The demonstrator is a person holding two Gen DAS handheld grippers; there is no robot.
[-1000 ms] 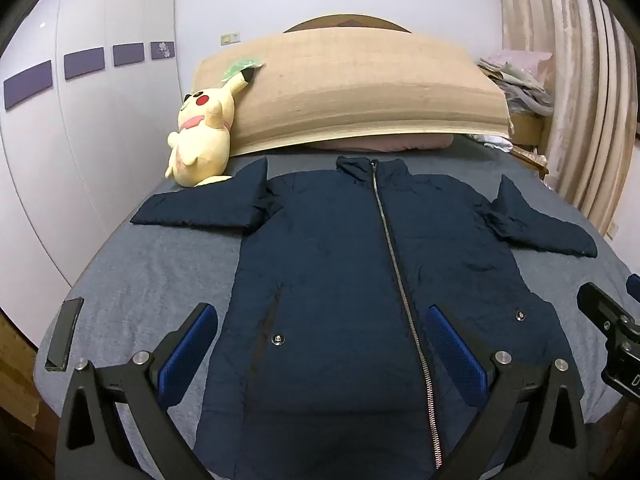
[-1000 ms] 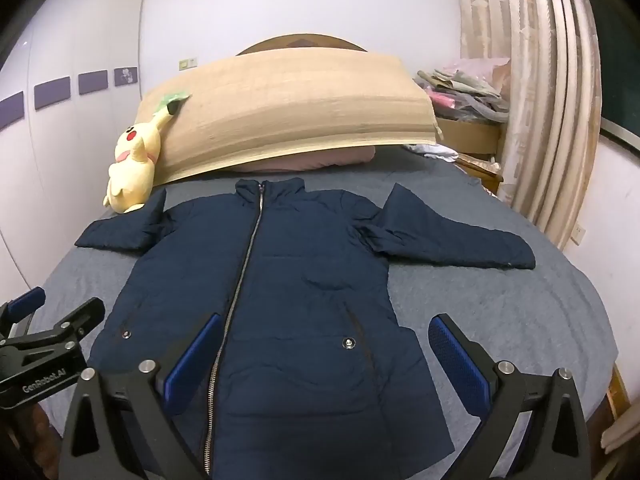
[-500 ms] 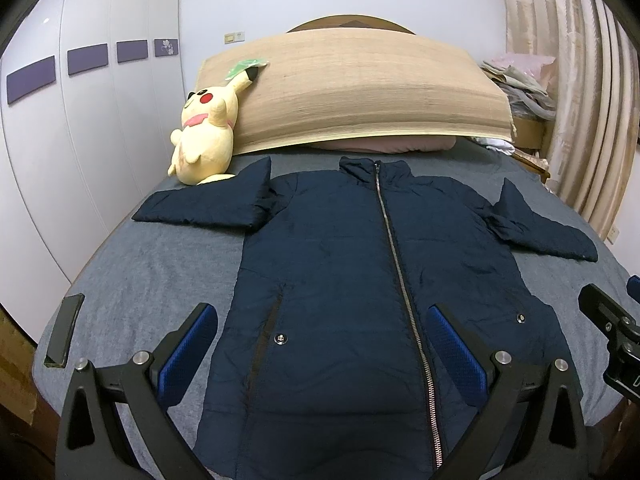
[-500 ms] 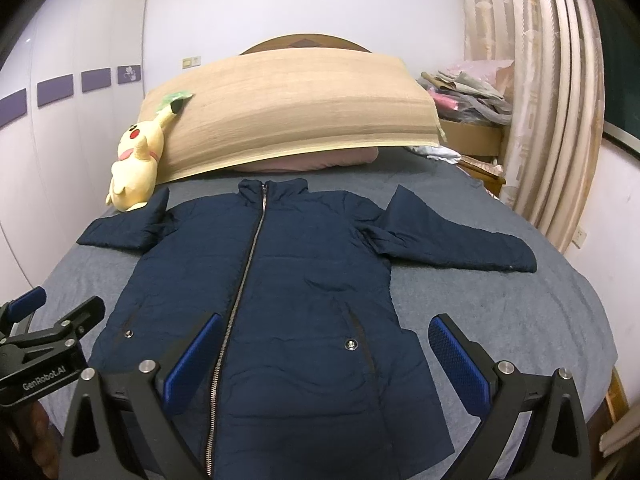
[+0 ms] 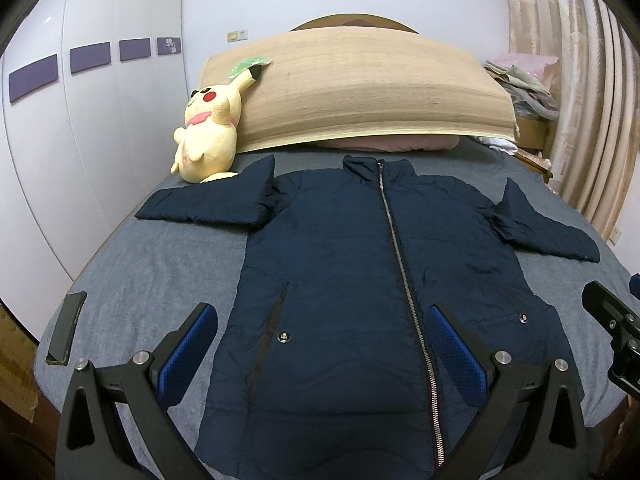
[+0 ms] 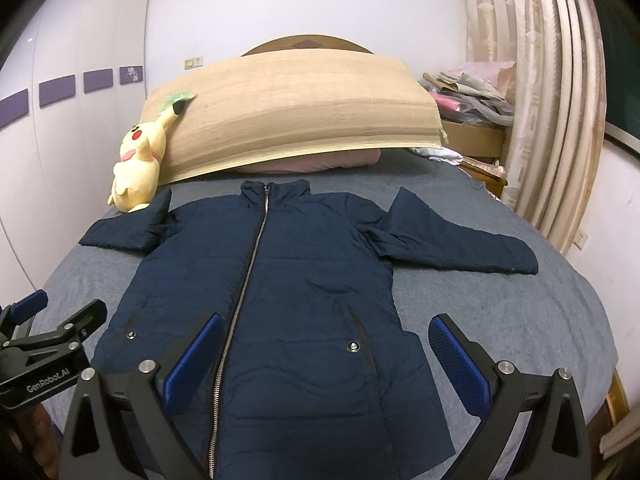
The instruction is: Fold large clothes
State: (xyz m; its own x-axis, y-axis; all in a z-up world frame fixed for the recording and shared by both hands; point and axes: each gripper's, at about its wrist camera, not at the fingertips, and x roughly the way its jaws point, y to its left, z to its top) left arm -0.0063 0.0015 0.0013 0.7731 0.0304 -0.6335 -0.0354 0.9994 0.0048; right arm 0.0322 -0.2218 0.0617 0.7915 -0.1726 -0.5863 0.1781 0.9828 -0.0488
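Your left gripper (image 5: 320, 336) has its fingers (image 5: 188, 346) spread wide, blue pads facing inward, nothing between them. Your right gripper (image 6: 326, 346) is likewise spread wide and holds nothing. Both grippers point forward, level, side by side. Your hand shows only at the frame edge behind the left gripper.

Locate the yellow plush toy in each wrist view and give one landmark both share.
Left wrist: the yellow plush toy sits upper left, beside the navy jacket's sleeve.
Right wrist: the toy is at the left edge, mid-height.
Shared landmark: the tan woven mat it leans on.
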